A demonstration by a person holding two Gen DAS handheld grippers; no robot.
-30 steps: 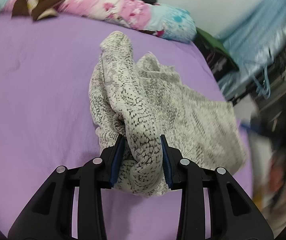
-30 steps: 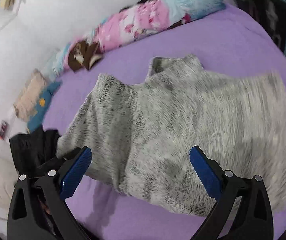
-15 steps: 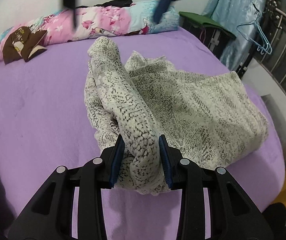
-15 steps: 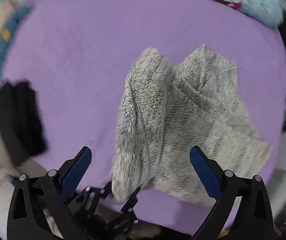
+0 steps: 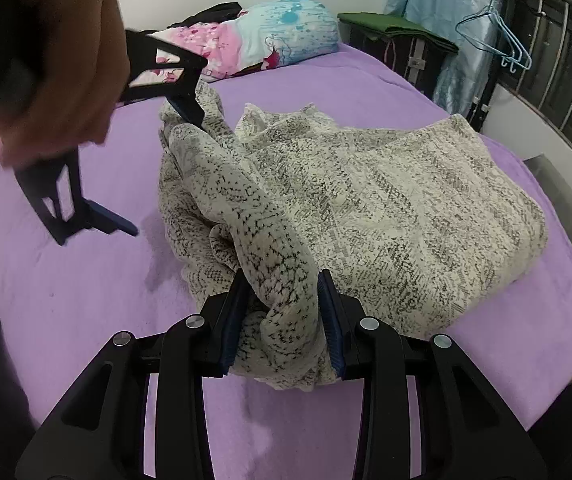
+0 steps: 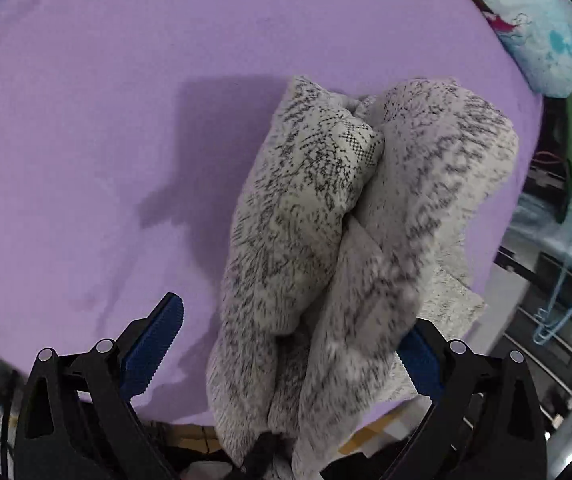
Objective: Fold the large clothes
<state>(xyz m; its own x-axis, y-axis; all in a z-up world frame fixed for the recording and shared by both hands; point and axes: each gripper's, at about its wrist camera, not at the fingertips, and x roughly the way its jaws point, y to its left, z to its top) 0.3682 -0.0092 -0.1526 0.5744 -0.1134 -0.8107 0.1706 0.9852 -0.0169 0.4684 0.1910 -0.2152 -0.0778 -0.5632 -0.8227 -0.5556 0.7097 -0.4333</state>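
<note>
Sweater (image 5: pixel 366 208): speckled cream knit, bunched on the purple bed (image 5: pixel 86 288), one long roll running from near edge toward the pillows (image 5: pixel 270 40).
Left claw (image 5: pixel 282 320): clamped on the near end of that roll, fabric bulging out between the blue pads.
Right claw (image 6: pixel 286 344): jaws wide, nothing pinched. One pad sits over bare bed, the other is tucked against the sweater's side, so the far end of the roll lies in the gap.
Step, my guess: grabbing the far end so both ends can be lifted and laid flat.
Doing it well: get the roll centred between the pads before closing, catch every layer rather than just the top fold, and keep the left grip steady so the knit doesn't stretch.
Left view only: right claw from outside with the hand (image 5: pixel 46 60) on it, plus the sweater's wide flat body, hanger (image 5: pixel 502 40) and curtain (image 5: pixel 446 0).
Right view only: the roll's folded cuff end (image 6: pixel 326 148) close up, and how it overlaps the neighbouring fold.
</note>
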